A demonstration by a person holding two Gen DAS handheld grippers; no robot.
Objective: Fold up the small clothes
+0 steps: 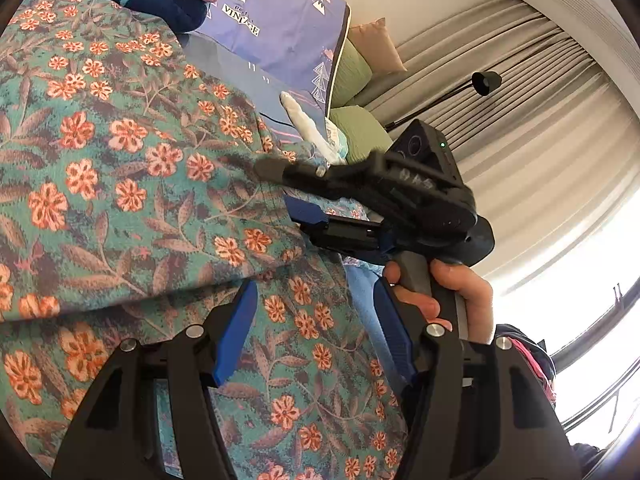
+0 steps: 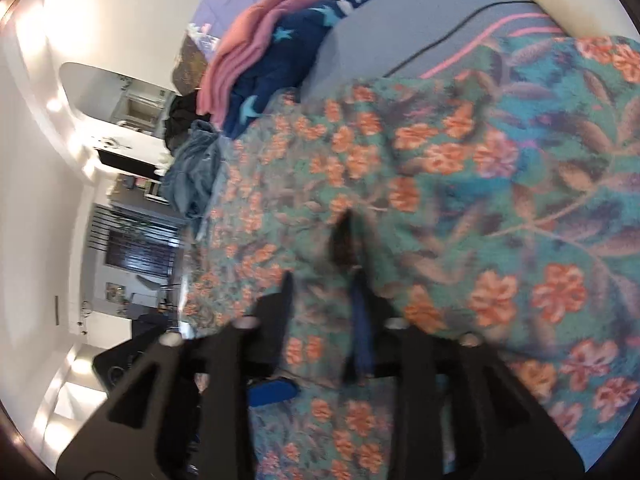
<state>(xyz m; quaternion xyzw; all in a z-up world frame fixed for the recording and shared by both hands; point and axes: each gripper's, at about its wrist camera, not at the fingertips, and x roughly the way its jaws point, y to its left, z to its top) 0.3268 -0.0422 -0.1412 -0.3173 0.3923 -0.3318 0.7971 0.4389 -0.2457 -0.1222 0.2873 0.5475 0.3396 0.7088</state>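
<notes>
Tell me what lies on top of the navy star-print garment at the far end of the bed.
A folded pink garment lies on top of the navy star-print garment, covering much of it. What lies beneath the navy one is hidden; only the purple bedspread shows around the pile.

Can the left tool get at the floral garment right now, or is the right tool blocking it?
Probably yes: the floral garment already lies between the left tool's open fingers; the right tool sits farther along it.

A home bedroom: a bed with printed bedspread, green pillows, grey curtains and piled clothes.
</notes>
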